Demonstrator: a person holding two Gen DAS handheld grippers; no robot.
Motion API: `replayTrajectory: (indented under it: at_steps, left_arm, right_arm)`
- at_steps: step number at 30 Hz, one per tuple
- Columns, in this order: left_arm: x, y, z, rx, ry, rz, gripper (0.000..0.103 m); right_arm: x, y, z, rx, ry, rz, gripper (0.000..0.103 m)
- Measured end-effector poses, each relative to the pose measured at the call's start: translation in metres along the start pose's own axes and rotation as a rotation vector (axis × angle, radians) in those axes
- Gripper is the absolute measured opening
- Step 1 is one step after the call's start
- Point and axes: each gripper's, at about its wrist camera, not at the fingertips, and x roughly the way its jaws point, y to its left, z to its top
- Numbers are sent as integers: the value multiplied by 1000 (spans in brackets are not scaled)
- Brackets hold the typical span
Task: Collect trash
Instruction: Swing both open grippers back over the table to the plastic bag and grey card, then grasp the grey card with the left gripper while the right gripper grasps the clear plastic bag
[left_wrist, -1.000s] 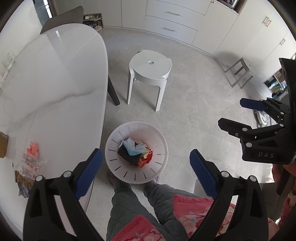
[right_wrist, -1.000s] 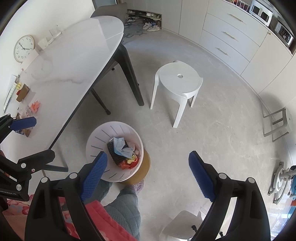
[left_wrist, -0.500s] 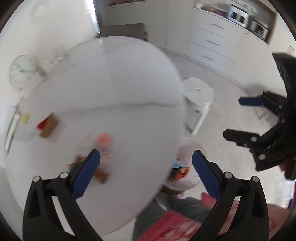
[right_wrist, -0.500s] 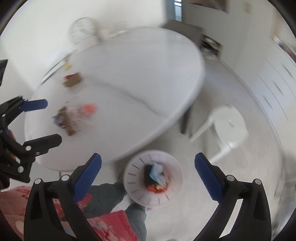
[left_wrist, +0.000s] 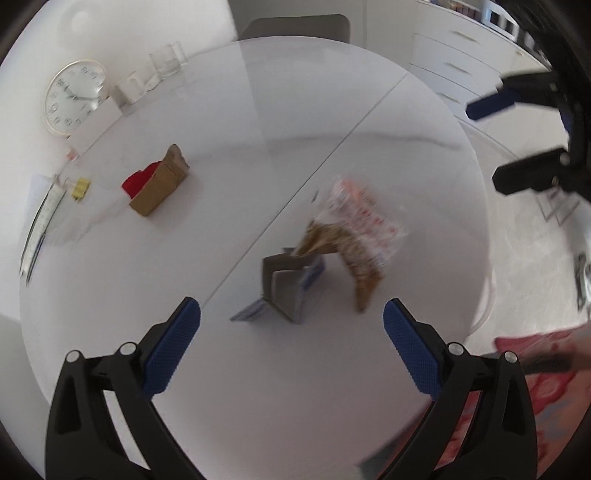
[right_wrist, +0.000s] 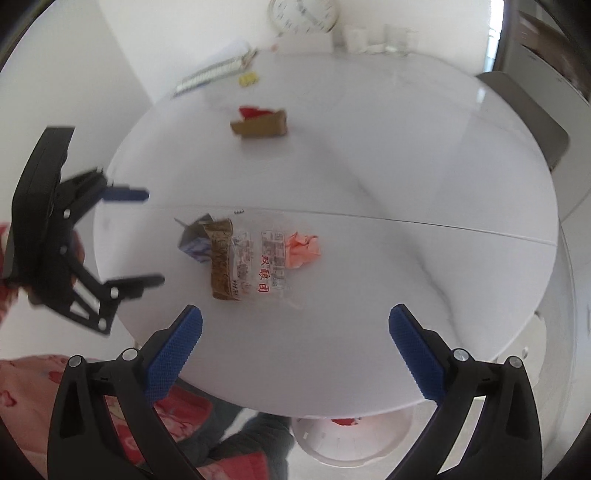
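- Two hand-held claws hover over a white oval table (right_wrist: 424, 155), both angled steeply down at scattered litter.
- The left claw (left_wrist: 291, 321) stands wide open with nothing between its blue pads; the right claw (right_wrist: 295, 325) is equally wide and empty.
- The trash sits in a cluster near the table's middle seam: a small folded grey-and-blue carton (left_wrist: 288, 284), a brown wrapper (right_wrist: 221, 266) touching it, a clear printed plastic bag (right_wrist: 264, 262) overlapping the wrapper, and a crumpled pink paper (right_wrist: 303, 249) at the bag's far edge.
- A brown cardboard box (right_wrist: 262, 125) with a red scrap (right_wrist: 253, 110) just beside it lies well apart, toward the wall.
- The white bin (right_wrist: 354, 439), already holding some trash, shows below the table edge in the right view.
- Likely risks: the bag is thin and flat, so pads may slide over it rather than pinch it.
- Because the pieces overlap, lifting one could drag a neighbour along and drop it short of the bin.
- The claws are close together, so reaching for the same cluster could make them collide.
- Both views are blurred, so aim may be off.
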Motion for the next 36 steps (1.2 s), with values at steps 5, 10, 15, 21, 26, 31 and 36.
replayTrajectory:
  at_steps: [5,10,15,21,26,31,36]
  left_arm:
    - [30,11,1,169,-16,-40,95]
    - [53,7,6,399,-17,-103,93]
    - [67,4,11,470,35,-187,60]
    - [77,13,12,433,102,-239,33]
    - [75,33,13,221,135,-299,32]
    - [71,46,5,5,135,-300,32]
    - [70,51,-8,-187,129,-279,31]
  right_arm:
    - [24,-7,1,16,88,-16,100]
    - [39,-11,3,41,150,-27,100]
    - [42,-15,10,70,150,-15,100]
    - [47,-19,21,96,134,11,100]
    - [53,-23,21,148,127,74,100]
    - [65,-18,22,167,129,118,100]
    - [82,-7,18,187,145,149,100]
